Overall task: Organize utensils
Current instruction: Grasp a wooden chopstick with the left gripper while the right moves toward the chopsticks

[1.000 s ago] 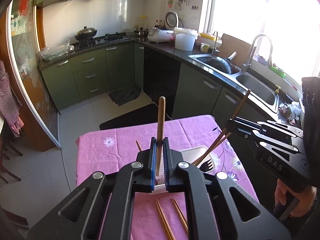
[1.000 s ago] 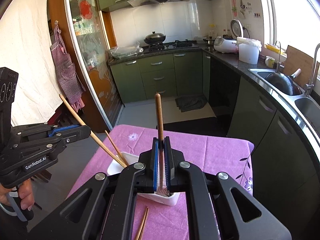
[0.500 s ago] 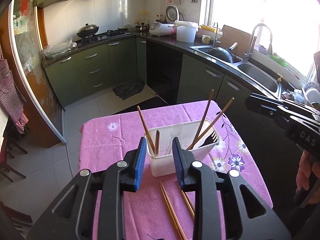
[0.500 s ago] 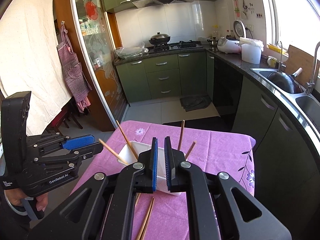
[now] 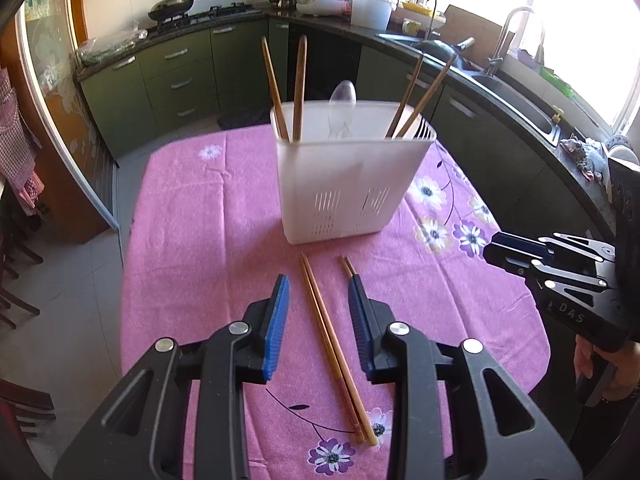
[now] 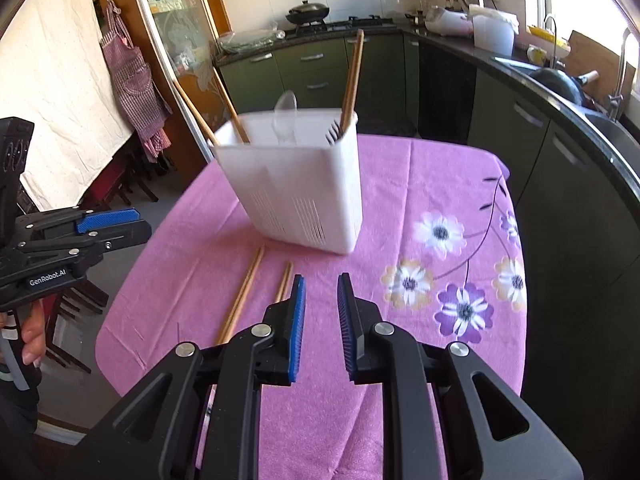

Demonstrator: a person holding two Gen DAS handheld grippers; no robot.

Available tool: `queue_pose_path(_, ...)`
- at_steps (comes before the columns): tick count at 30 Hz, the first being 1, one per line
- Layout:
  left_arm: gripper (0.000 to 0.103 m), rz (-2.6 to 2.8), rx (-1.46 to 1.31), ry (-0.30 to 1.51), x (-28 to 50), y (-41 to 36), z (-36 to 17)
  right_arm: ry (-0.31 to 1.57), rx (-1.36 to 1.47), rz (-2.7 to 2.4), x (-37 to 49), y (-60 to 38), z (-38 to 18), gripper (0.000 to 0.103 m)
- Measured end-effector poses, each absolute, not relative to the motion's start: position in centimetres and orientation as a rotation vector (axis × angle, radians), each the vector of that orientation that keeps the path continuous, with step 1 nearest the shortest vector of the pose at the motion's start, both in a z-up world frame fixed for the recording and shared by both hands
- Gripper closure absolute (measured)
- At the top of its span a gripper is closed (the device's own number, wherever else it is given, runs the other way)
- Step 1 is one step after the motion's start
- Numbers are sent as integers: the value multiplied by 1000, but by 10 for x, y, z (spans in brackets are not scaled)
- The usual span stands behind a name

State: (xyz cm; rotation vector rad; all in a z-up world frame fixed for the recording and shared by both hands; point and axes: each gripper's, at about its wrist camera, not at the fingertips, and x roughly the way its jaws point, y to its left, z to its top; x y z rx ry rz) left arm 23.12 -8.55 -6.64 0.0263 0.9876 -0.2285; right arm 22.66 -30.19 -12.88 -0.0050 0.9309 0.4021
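A white utensil holder (image 5: 346,178) (image 6: 298,184) stands on the pink flowered tablecloth (image 5: 192,216) (image 6: 436,184). It holds several wooden chopsticks, a clear spoon (image 5: 342,100) (image 6: 286,114) and a dark fork (image 6: 334,132). A pair of chopsticks (image 5: 334,348) (image 6: 242,296) lies on the cloth in front of the holder, between my left fingers. A second pair (image 5: 347,266) (image 6: 285,280) lies just right of it. My left gripper (image 5: 320,292) (image 6: 108,222) is open and empty above the lying pair. My right gripper (image 6: 321,290) (image 5: 516,250) is open and empty, right of the chopsticks.
The table stands in a kitchen with green cabinets (image 5: 180,72), a black counter with a sink (image 5: 516,92) at the right and a stove with a wok (image 5: 172,2) at the back. Chairs (image 6: 132,184) stand to the left of the table.
Both grippers let go of the chopsticks they held over the holder, opened, and dropped low toward the cloth. The chopsticks now stand in the holder.
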Motion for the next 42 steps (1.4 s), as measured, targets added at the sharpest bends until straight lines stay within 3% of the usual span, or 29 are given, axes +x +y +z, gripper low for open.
queue_pose_path(6, 79, -202, -15, 1125, 253, -88, -120, 1006, -19, 388, 232, -303, -167, 86)
queue_pose_path(18, 90, -158, -11, 1287, 284, -100, -176, 1027, -22, 405, 237, -300, -174, 81)
queue_pose_path(42, 94, -127, 13, 1340, 310, -109, -188, 1039, -12, 414, 238, -305, -178, 81)
